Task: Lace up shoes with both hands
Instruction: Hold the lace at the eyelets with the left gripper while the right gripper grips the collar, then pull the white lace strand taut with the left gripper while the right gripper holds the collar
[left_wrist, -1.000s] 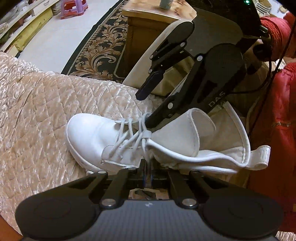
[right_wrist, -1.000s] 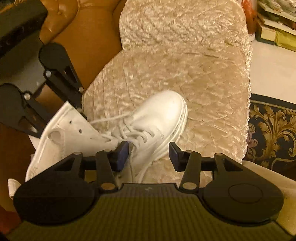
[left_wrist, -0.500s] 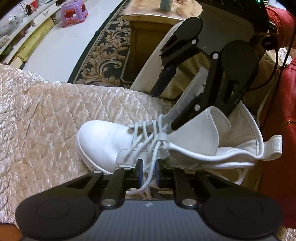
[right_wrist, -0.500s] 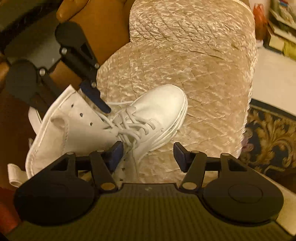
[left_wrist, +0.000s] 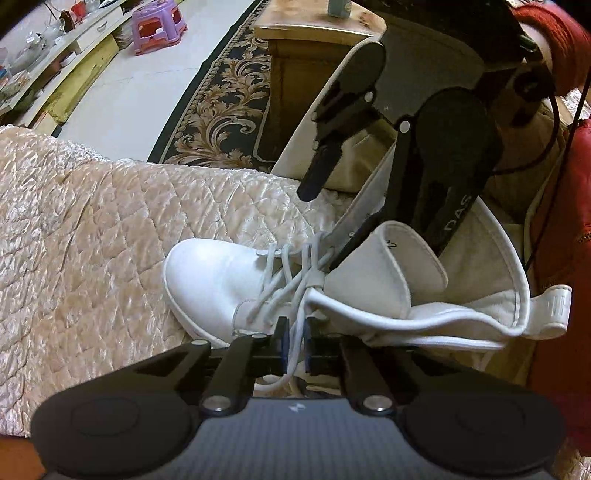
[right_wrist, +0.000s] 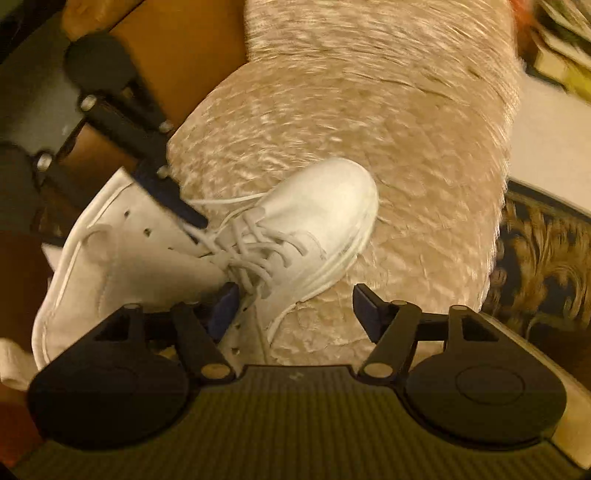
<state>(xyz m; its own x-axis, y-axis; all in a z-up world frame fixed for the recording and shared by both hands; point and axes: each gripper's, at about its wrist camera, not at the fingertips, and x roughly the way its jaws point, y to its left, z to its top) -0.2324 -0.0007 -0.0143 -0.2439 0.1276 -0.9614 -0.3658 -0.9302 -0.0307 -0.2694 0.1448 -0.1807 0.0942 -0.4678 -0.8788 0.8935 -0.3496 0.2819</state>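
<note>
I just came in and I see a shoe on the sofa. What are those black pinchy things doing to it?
A person is lacing a white high-top shoe that lies on a cream quilted sofa cover, with a black two-finger gripper in each hand. The left gripper has been closing and pinches a white shoelace near the shoe's side. The right gripper has just been opening wide and holds nothing; one finger sits beside the laces. Only the lower eyelets are laced; the tongue and collar flop open.
</note>
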